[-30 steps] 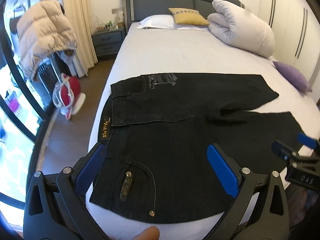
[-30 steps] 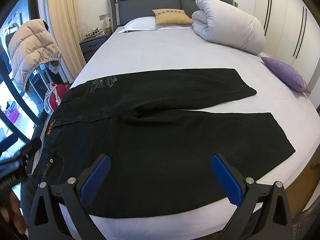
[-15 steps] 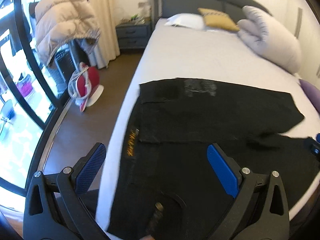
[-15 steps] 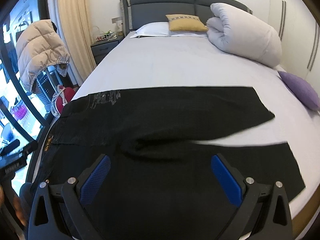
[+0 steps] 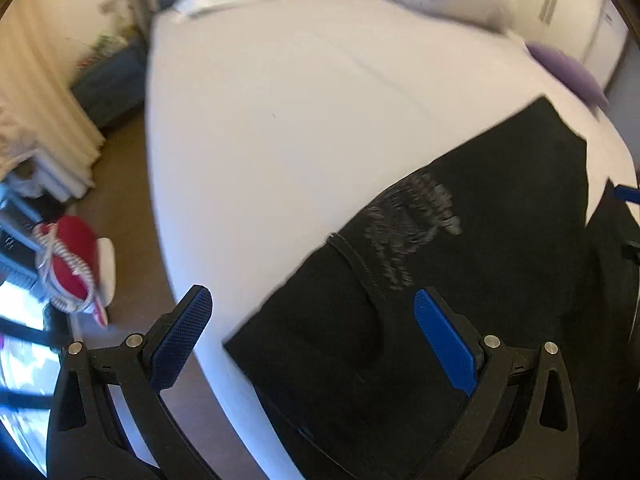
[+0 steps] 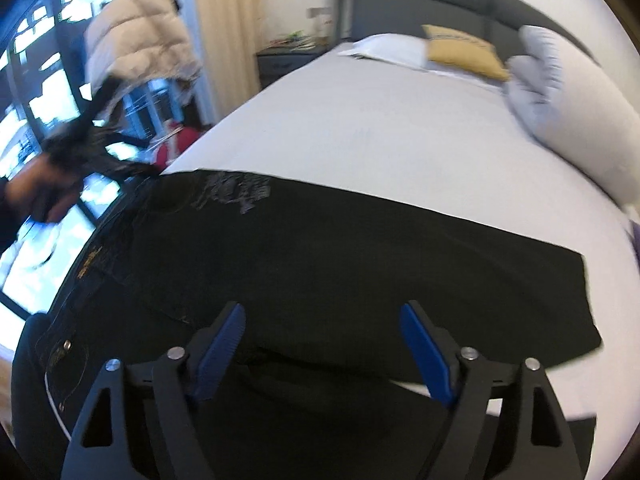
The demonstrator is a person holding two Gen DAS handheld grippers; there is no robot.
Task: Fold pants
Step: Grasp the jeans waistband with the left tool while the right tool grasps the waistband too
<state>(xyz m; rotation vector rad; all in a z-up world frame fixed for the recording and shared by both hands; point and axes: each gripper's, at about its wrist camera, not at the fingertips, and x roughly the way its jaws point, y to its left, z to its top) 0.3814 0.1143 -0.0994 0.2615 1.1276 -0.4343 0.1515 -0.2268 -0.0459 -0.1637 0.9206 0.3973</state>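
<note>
Black pants [image 5: 460, 280] lie flat on the white bed [image 5: 280, 120], waistband at the left bed edge, legs running right. A grey print [image 5: 412, 224] marks the far hip; it also shows in the right wrist view [image 6: 236, 190]. My left gripper [image 5: 312, 320] is open and empty, hovering over the far waistband corner. My right gripper [image 6: 322, 330] is open and empty above the pants [image 6: 360, 260], near where the two legs split. The left gripper and hand [image 6: 60, 156] show blurred at the left in the right wrist view.
A rolled white duvet [image 6: 576, 112], a yellow cushion [image 6: 464, 52] and a white pillow [image 6: 384, 46] lie at the grey headboard [image 6: 440, 4]. A purple cushion [image 5: 568, 72] sits at the bed's right side. A beige jacket [image 6: 140, 36], nightstand [image 6: 288, 60] and red slipper [image 5: 72, 264] stand left.
Both grippers have moved forward over the pants toward the far side. The left gripper swung from the near waistband to the far waistband corner. Both stay open and empty.
</note>
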